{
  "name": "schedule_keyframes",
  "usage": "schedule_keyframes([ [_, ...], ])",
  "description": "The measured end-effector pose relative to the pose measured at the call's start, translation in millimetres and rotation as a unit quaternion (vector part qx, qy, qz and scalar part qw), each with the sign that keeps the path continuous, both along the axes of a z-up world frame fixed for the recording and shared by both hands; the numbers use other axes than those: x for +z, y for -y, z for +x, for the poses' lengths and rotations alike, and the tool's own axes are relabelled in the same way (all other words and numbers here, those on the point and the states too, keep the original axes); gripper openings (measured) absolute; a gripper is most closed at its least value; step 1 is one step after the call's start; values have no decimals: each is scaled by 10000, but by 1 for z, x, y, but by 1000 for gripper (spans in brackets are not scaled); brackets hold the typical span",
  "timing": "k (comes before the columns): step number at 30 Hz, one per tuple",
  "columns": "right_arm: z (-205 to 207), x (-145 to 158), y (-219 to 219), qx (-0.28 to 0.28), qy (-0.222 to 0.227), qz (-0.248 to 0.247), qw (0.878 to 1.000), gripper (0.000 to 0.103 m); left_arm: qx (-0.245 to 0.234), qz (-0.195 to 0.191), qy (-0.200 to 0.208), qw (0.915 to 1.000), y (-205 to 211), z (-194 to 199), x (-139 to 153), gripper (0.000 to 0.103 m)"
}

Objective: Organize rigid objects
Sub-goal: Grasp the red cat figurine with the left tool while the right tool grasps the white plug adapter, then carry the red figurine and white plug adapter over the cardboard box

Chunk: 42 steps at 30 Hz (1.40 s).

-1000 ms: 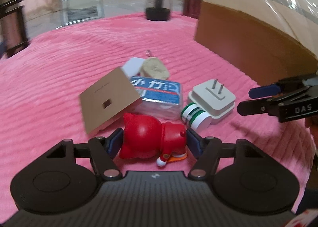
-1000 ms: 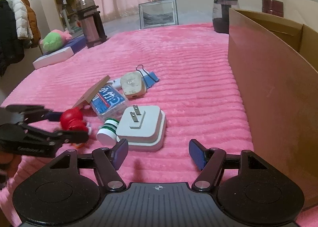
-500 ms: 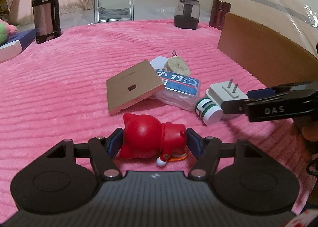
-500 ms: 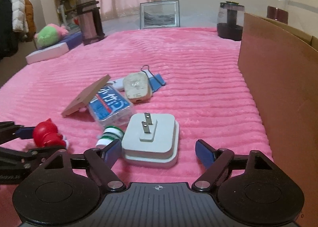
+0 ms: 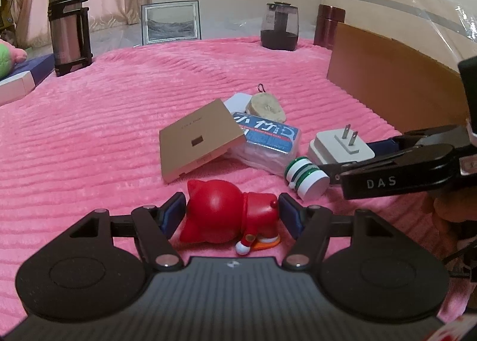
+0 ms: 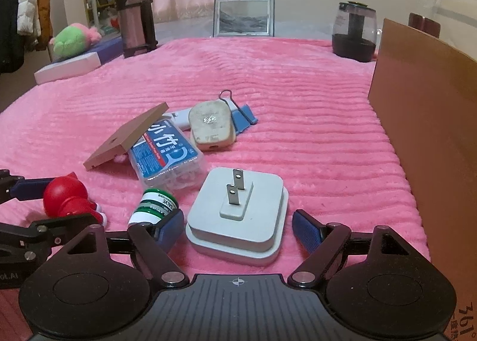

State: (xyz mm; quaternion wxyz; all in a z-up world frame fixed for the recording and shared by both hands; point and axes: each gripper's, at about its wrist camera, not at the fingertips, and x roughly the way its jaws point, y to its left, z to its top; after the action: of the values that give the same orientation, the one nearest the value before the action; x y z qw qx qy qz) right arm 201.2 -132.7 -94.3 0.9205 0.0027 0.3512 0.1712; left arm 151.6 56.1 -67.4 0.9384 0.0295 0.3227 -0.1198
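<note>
The left gripper (image 5: 231,211) has its blue-padded jaws closed on a glossy red plastic cat-shaped figurine (image 5: 229,215), which lies on its side on the ribbed pink plush blanket (image 5: 119,120), one pad against its round head and the other against its feet end.

Taking the white square wall charger with two metal prongs (image 6: 238,212) as the landmark: it rests flat on the blanket, prongs up, between the jaws of the right gripper (image 6: 238,229). Those jaws have just been closing a little after widening, and stand apart, with a visible gap between each pad and the charger. Just left of the charger, touching the right gripper's left pad, lies a small white cylindrical bottle with green bands (image 6: 155,205). Beyond the charger to its left sits a clear plastic box with a blue label (image 6: 167,153), and a thin tan square panel (image 6: 125,138) leans on that box. Farther behind the charger lie a worn cream-coloured rounded plug adapter (image 6: 210,126) and a blue binder clip (image 6: 244,114), touching each other. Right of the charger, well apart, stands the brown cardboard box wall (image 6: 423,120). The figurine is left of the charger, past the bottle.
</note>
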Motion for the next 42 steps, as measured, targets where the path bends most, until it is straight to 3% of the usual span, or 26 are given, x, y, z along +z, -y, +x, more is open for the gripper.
schedule_keyframes([
  [1,-1,0,1,-1,8,7,10000,67,-1,2,-2,10000,0,1,0,64],
  [4,-3,2,3,13,12,30,10000,65,-23,29,-17,10000,1,3,-1,64],
  [14,-10,8,12,-52,65,106,9999,65,-52,236,-43,9997,7,5,-8,63],
  [22,-25,19,19,-42,157,223,9996,65,67,160,-88,9998,4,-3,1,63],
  [34,-64,68,41,155,523,589,9968,65,292,-98,-5,9995,15,-24,49,63],
  [42,-93,116,88,168,946,776,9923,65,-143,-292,228,9992,62,-31,95,63],
])
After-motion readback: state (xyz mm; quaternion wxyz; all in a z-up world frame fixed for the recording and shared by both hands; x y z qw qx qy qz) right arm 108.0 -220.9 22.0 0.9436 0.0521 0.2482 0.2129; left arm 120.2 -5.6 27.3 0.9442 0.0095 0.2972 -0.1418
